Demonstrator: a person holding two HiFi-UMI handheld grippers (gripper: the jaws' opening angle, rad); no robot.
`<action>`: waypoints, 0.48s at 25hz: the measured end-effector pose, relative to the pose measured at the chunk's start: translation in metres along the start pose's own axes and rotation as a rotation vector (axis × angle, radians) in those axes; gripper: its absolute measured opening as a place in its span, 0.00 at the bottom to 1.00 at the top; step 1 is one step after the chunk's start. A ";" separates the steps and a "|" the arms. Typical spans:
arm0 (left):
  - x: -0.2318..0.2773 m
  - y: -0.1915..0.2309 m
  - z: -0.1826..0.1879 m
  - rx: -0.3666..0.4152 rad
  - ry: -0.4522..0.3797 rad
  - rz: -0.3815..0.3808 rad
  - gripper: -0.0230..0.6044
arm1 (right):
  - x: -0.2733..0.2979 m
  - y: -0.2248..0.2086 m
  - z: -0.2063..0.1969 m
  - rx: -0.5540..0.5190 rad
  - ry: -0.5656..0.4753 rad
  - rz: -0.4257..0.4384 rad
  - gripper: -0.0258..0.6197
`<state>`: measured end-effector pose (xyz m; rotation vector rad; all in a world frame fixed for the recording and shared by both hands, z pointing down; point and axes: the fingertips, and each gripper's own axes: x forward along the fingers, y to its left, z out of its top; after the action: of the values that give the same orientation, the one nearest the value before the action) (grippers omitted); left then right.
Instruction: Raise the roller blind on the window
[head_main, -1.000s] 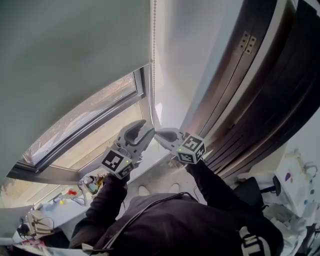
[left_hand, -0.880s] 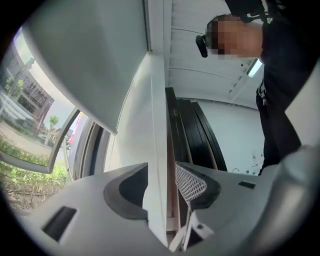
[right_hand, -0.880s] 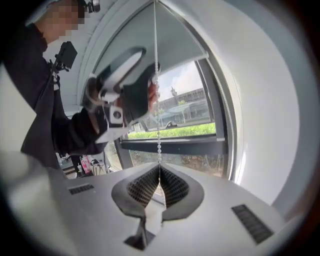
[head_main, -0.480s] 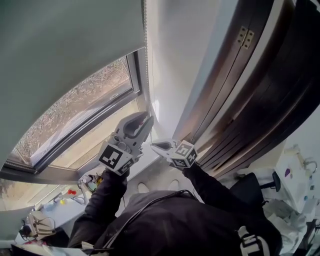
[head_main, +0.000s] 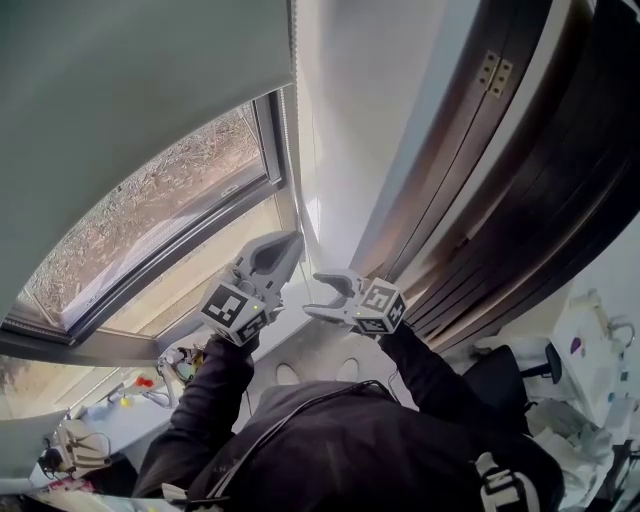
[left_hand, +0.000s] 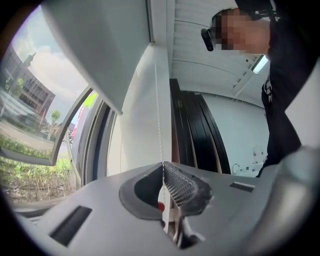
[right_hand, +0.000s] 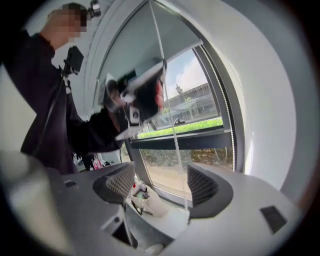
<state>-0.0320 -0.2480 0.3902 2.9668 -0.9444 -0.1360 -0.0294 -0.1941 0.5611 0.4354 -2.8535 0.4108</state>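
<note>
**A:** Item one, the left claw (head_main: 288, 243). What do we enter?

**B:** We enter it as clamped. Its jaws have just been closing and now meet on the bead chain (left_hand: 158, 105), which rises straight up from the pinch point in the left gripper view. The claw points level, towards the corner where the window (head_main: 150, 215) meets the white wall (head_main: 350, 130).

**A:** Item two, the right claw (head_main: 320, 296)?

**B:** We list it as spread wide. Its jaws have just been opening. The same chain hangs down between its pads (right_hand: 202, 186) and passes close to the pad on the picture's right. Neither pad presses on it. This claw sits just beside the left claw and slightly lower.

**A:** Item three, the roller blind (head_main: 130, 90)?

**B:** We record it above both claws, up and to the left of the left one. It is partly raised, and its lower edge leaves the bottom part of the pane bare. Through the glass beyond the right claw we note grass and buildings.

**A:** Anything to the other side?

**B:** Dark wooden panels (head_main: 520, 190), to the right of the right claw. A black sleeve (head_main: 215, 400) runs back from the left claw towards us.
</note>
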 end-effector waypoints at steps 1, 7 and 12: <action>-0.002 0.003 -0.015 -0.019 0.022 0.011 0.06 | -0.008 0.001 0.017 0.013 -0.058 0.020 0.55; -0.010 -0.006 -0.124 -0.116 0.177 -0.005 0.06 | -0.059 -0.001 0.140 -0.092 -0.323 -0.025 0.56; -0.020 -0.033 -0.204 -0.214 0.285 -0.049 0.06 | -0.061 0.014 0.196 -0.161 -0.393 -0.027 0.56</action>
<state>-0.0101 -0.2100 0.5928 2.7173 -0.7689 0.1694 -0.0124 -0.2256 0.3584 0.5778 -3.2204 0.0936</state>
